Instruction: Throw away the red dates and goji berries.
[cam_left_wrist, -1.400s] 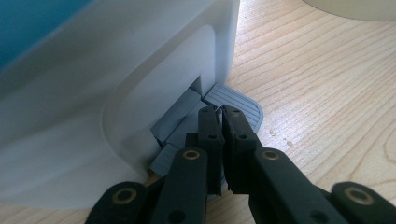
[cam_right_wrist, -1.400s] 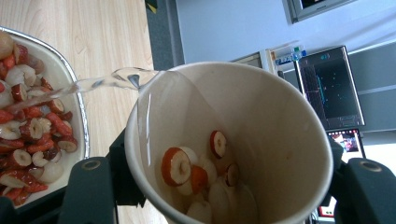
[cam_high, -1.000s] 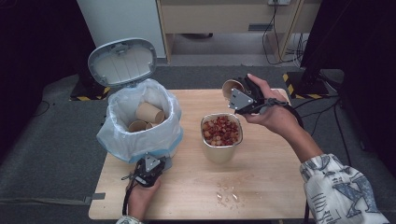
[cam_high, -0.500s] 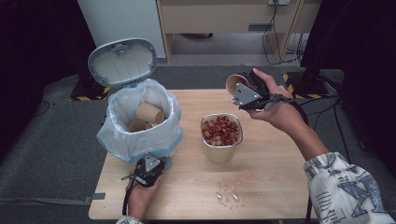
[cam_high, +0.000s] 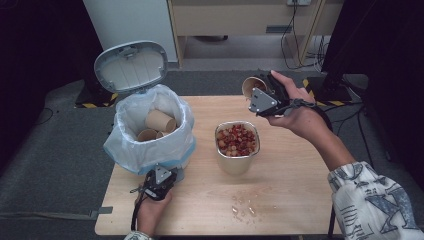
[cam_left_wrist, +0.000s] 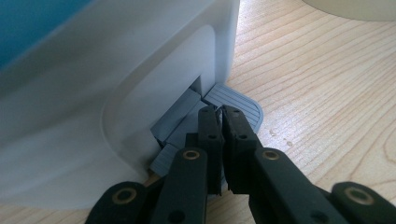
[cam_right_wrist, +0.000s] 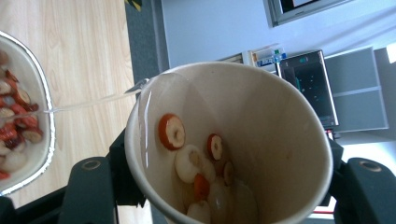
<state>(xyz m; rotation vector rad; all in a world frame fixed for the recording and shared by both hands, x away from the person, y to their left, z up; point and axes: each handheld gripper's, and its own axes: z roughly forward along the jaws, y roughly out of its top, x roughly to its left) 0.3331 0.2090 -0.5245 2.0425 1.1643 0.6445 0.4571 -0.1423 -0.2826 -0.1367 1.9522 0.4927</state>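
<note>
Right gripper (cam_high: 256, 93) clamped on a paper cup (cam_right_wrist: 233, 140), held tipped above the far right part of the wooden table (cam_high: 300, 200), just beyond the metal container (cam_high: 237, 150) of red and white pieces, with a few such pieces lying inside the cup. Left gripper (cam_left_wrist: 218, 114) down at the near foot of the lined bin (cam_high: 150, 135), jaws together, tips touching the grey pedal (cam_left_wrist: 236, 105), bin lid (cam_high: 131, 66) standing open

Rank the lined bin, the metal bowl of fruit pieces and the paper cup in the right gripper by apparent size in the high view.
1. Lined bin, clearly largest.
2. Metal bowl of fruit pieces.
3. Paper cup, smallest as seen, though the right gripper hides part of it.
</note>
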